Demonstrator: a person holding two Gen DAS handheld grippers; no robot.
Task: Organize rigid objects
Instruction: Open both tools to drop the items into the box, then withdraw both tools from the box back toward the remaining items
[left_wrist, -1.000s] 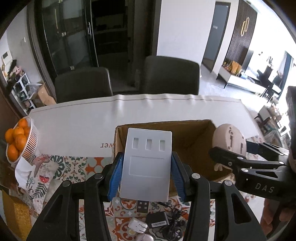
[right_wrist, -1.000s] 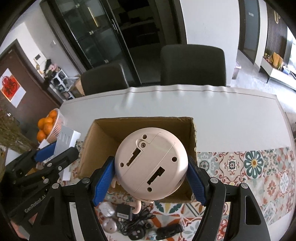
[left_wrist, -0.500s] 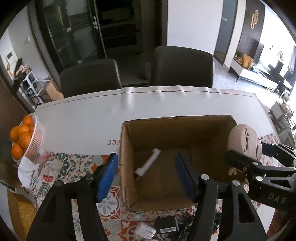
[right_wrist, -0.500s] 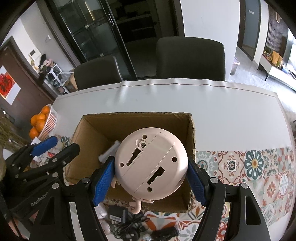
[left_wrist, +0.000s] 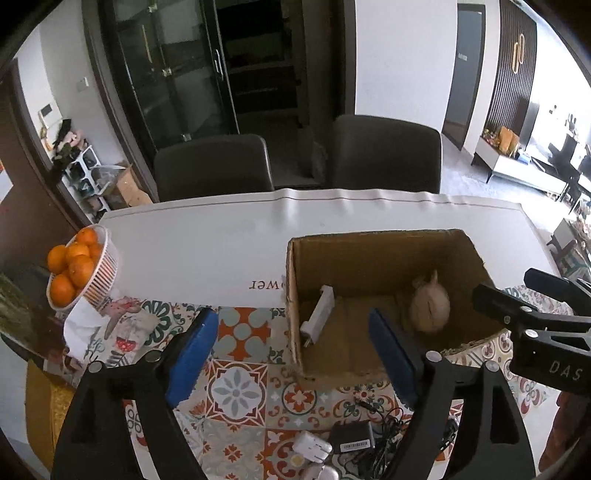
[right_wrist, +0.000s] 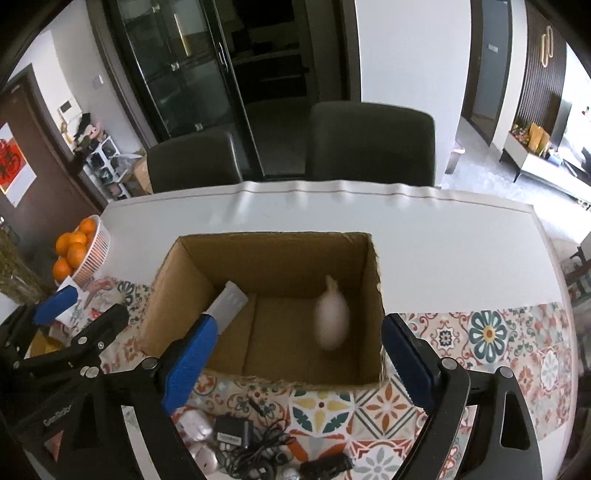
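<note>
Cardboard box (left_wrist: 369, 258) on the worktop (left_wrist: 207, 243) already holds two things in the left wrist view: a white slab (left_wrist: 318, 314) propped against its left wall and a pink round gadget (left_wrist: 430, 308) at the right. The left tool (left_wrist: 291, 350) is spread and empty, where a second ago it pinched that slab. Chargers and cables (left_wrist: 351, 439) wait outside the box, so sorting looks partly done.

In the right wrist view, the right tool (right_wrist: 295, 363) gapes empty; the gadget (right_wrist: 331, 317), gripped half a second ago, blurs inside the box (right_wrist: 280, 247).
</note>
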